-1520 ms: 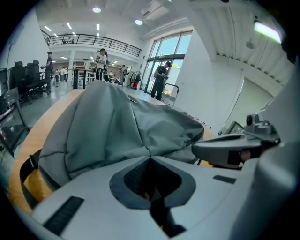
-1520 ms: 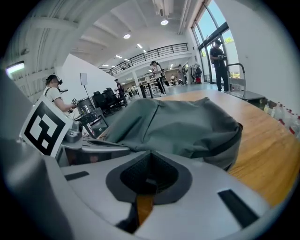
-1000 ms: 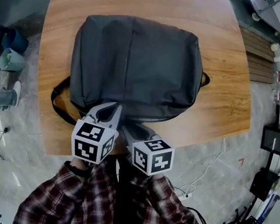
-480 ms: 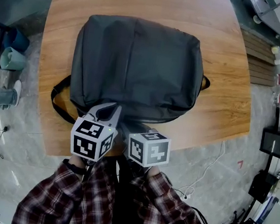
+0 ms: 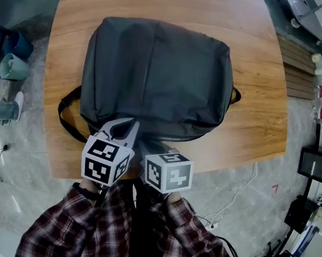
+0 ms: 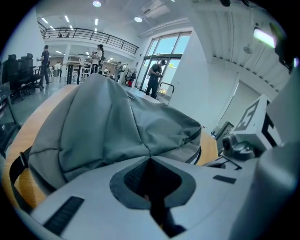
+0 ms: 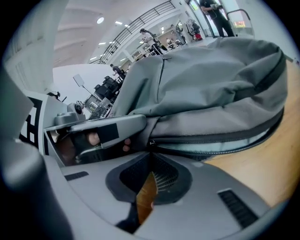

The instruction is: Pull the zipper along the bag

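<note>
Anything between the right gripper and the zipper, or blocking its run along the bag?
Nothing visible. The right gripper is closed at the zipper pull; the zipper track ahead lies bare. The left gripper pinches the bag beside it.

The right gripper [image 7: 150, 146], jaws pinched on the zipper [image 7: 220, 139], slides left along the bag's [image 5: 156, 77] near edge. Its marker cube [image 5: 167, 171] now sits slightly higher and closer to the left gripper's cube [image 5: 106, 160].
</note>
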Demonstrator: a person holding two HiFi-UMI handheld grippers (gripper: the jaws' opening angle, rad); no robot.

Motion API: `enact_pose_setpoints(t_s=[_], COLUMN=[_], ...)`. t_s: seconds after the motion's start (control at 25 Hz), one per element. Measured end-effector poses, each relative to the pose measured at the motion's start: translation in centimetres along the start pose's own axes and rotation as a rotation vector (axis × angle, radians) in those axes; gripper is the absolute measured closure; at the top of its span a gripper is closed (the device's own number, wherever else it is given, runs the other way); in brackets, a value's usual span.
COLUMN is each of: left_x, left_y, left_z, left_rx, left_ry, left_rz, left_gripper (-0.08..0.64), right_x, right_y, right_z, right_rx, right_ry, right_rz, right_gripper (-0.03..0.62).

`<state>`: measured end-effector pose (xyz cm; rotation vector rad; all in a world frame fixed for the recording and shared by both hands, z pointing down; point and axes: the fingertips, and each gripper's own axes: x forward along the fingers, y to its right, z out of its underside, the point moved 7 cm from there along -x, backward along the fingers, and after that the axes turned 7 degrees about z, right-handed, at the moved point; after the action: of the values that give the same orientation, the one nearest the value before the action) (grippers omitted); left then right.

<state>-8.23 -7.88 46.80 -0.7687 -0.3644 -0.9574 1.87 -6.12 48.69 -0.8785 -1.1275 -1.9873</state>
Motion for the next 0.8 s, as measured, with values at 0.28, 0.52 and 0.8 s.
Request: enact_pose_setpoints(t_s=[0.28,0.52,0.8], left_x=[-0.2,-0.2,-0.1], left_y=[-0.6,-0.9,-1.2], left_z=[0.3,0.4,0.3], left_rx=[0.047,0.031,0.002], left_ry=[0.021,0.019,0.003], left_rz=[0.036,0.049,0.077], left_gripper=[0.549,0.549,0.549], right_x=[-1.5,-4.5,-8.1], right_y=[1.7,6.9,12.8], right_z=[0.2,0.6,-0.1], right_rx=[-0.067,-0.023,-0.069], right_ry=[0.024,0.046,0.063], right_rz=[0.083,0.174,0.305], right_gripper=[0.577,0.577,0.577])
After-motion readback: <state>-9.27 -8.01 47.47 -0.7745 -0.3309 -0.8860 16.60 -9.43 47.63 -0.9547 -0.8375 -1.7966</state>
